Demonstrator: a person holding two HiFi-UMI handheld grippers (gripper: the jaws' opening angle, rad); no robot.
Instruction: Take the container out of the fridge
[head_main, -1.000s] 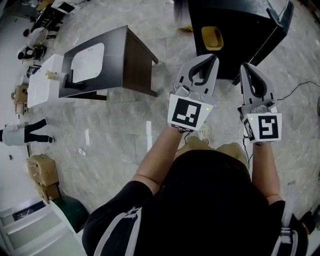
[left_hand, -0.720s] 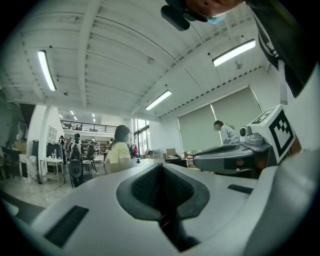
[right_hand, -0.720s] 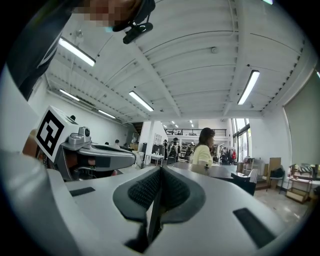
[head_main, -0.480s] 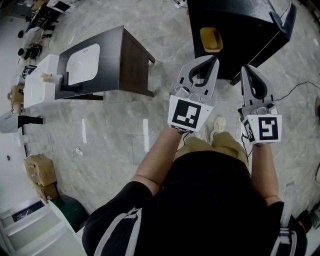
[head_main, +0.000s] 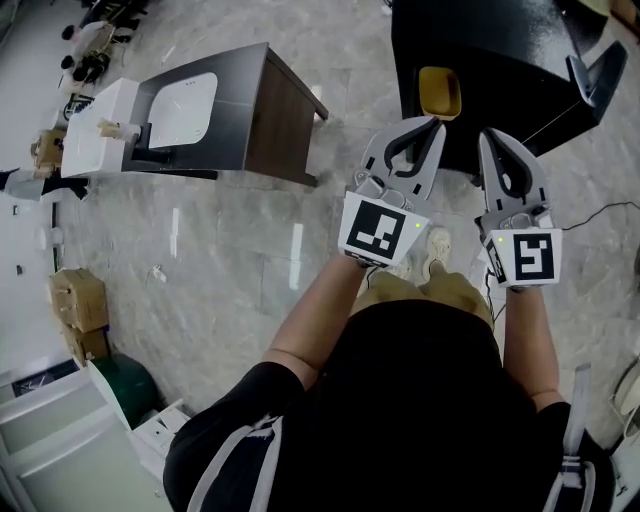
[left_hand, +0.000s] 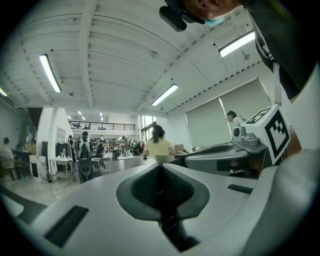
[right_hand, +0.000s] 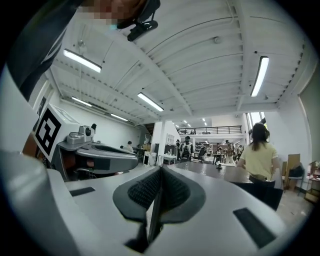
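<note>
In the head view a yellow container (head_main: 440, 92) shows at the near left edge of the black fridge (head_main: 500, 45); the fridge door (head_main: 600, 75) stands out at the right. My left gripper (head_main: 430, 122) is held in the air just short of the container, its jaws shut on nothing. To its right, my right gripper (head_main: 492, 135) is also shut and empty. In the left gripper view the left gripper (left_hand: 160, 167) points across a large hall, with the right gripper (left_hand: 235, 150) beside it. The right gripper view shows the right gripper (right_hand: 161, 170) pressed shut and the left gripper (right_hand: 95, 150) beside it.
A dark table (head_main: 280, 110) with a white top piece (head_main: 185, 105) stands on the marble floor at the left. Cardboard boxes (head_main: 75, 300) and a green bin (head_main: 125, 385) sit at the far left. A cable (head_main: 610, 210) runs along the floor at the right. People stand in the hall.
The person has stepped forward: the fridge and the yellow container now sit nearer to the gripper tips. Both grippers stay shut and keep their pose.
</note>
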